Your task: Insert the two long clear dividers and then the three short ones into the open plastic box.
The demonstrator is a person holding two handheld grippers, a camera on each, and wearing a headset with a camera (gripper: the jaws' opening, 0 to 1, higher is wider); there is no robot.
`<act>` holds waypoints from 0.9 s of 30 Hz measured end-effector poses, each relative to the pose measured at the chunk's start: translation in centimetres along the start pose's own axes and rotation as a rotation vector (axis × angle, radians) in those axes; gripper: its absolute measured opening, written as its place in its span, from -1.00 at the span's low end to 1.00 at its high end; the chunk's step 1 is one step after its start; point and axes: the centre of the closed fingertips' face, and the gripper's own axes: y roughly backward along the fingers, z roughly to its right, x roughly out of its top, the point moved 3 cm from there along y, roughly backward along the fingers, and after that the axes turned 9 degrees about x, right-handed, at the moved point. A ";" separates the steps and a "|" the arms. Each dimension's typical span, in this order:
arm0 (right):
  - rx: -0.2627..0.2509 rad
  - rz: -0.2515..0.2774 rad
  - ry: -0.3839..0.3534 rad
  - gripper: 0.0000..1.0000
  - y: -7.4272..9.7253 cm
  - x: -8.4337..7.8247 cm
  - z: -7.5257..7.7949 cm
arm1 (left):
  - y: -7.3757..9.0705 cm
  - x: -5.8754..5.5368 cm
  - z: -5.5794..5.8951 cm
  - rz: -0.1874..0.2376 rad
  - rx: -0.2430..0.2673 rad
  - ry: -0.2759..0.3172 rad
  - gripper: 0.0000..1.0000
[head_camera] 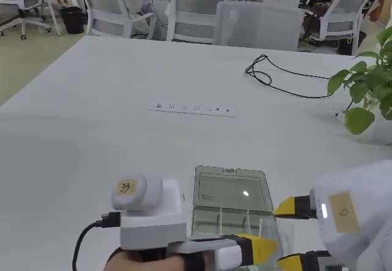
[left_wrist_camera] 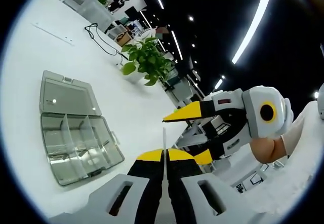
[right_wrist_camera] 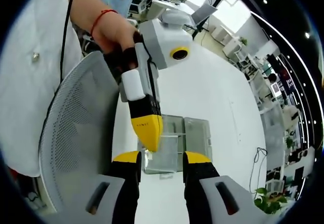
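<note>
The left hand-held gripper [left_wrist_camera: 163,154] has its yellow-tipped jaws pressed together on a thin clear plastic divider [left_wrist_camera: 163,135], which is held edge-on above the near edge of the white surface [head_camera: 92,130]. The right hand-held gripper [right_wrist_camera: 162,159] stands just beside it with its jaws wide apart. The open clear plastic box [head_camera: 205,219] lies close to the near edge, its lid [head_camera: 233,188] flat toward the far side. Clear partitions already split the tray into compartments. A black cable [head_camera: 269,75] and a green leafy plant [head_camera: 367,90] sit toward the far right corner.
</note>
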 end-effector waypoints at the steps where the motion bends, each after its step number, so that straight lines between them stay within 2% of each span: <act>1: 0.005 0.011 -0.009 -0.33 0.1 0.0 0.1 | 0.1 -0.1 -0.1 -0.006 0.006 -0.027 -1.00; 5: 0.061 0.102 -0.093 -0.34 1.0 0.1 0.7 | 0.4 -0.4 -0.2 -0.033 -0.002 -0.174 -1.00; 7: 0.097 0.148 -0.134 -0.37 1.4 0.3 0.8 | 0.6 -0.5 0.1 -0.040 -0.020 -0.214 -1.00; 9: 0.163 0.196 -0.176 -0.42 1.8 0.4 0.9 | 1.0 -0.7 0.2 -0.049 -0.037 -0.263 -1.00; 11: 0.222 0.220 -0.188 -0.48 1.9 0.5 0.6 | 1.2 -0.7 0.6 -0.047 -0.069 -0.319 -1.00; 12: 0.233 0.226 -0.196 -0.50 1.9 0.5 0.6 | 1.3 -0.8 0.7 -0.046 -0.071 -0.327 -1.00; 14: 0.287 0.253 -0.218 -0.56 1.9 0.7 0.3 | 1.5 -0.8 0.9 -0.045 -0.090 -0.405 -1.00; 17: 0.379 0.277 -0.236 -0.63 1.8 1.0 -0.4 | 1.8 -1.0 1.4 -0.044 -0.115 -0.483 -1.00; 20: 0.428 0.280 -0.235 -0.67 1.6 1.1 -0.8 | 2.0 -1.2 1.8 -0.047 -0.142 -0.556 -1.00; 22: 0.459 0.292 -0.238 -0.69 1.5 1.4 -1.1 | 2.2 -1.3 2.2 -0.044 -0.168 -0.587 -1.00; 24: 0.500 0.304 -0.250 -0.71 1.4 1.6 -1.4 | 2.4 -1.3 2.4 -0.041 -0.179 -0.595 -1.00; 27: 0.535 0.312 -0.246 -0.75 1.3 1.9 -1.8 | 2.6 -1.2 2.8 -0.030 -0.194 -0.620 -1.00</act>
